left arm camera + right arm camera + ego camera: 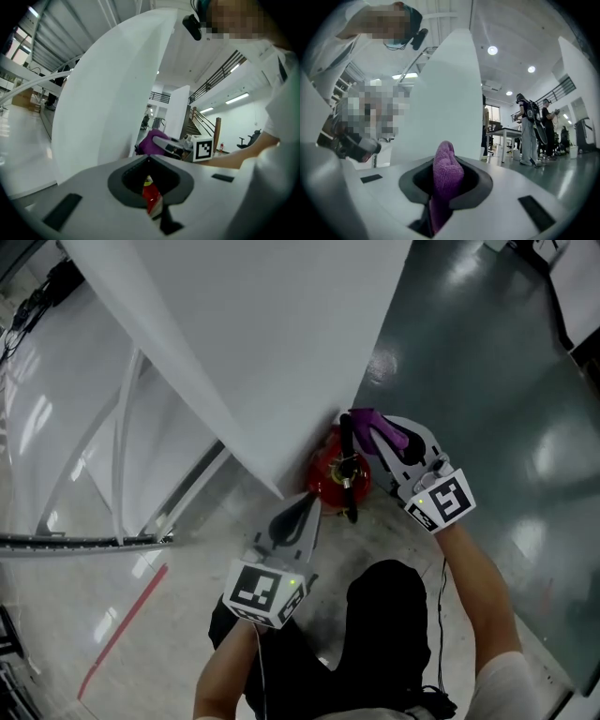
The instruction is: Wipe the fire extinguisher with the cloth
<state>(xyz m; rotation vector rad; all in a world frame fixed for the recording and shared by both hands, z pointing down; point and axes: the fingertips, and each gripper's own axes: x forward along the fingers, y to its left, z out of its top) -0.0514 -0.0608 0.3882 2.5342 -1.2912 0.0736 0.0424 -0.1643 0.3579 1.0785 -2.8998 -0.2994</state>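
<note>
A red fire extinguisher [333,476] with a black valve and hose stands on the floor at the foot of a white pillar [262,334]. My right gripper [367,432] is shut on a purple cloth [382,430], just above and to the right of the extinguisher's top. In the right gripper view the cloth [447,176] sticks up between the jaws. My left gripper [314,501] is shut, with its tip close to the extinguisher's left side. In the left gripper view a strip of the red extinguisher [151,198] shows through the gap under the jaws, with the cloth [151,143] beyond.
The white pillar leans over the extinguisher and hides part of it. Dark green floor [487,381] lies to the right, pale floor with a red line [122,629] to the left. My black-clad legs [384,634] are below. People stand by a table [529,126] far off.
</note>
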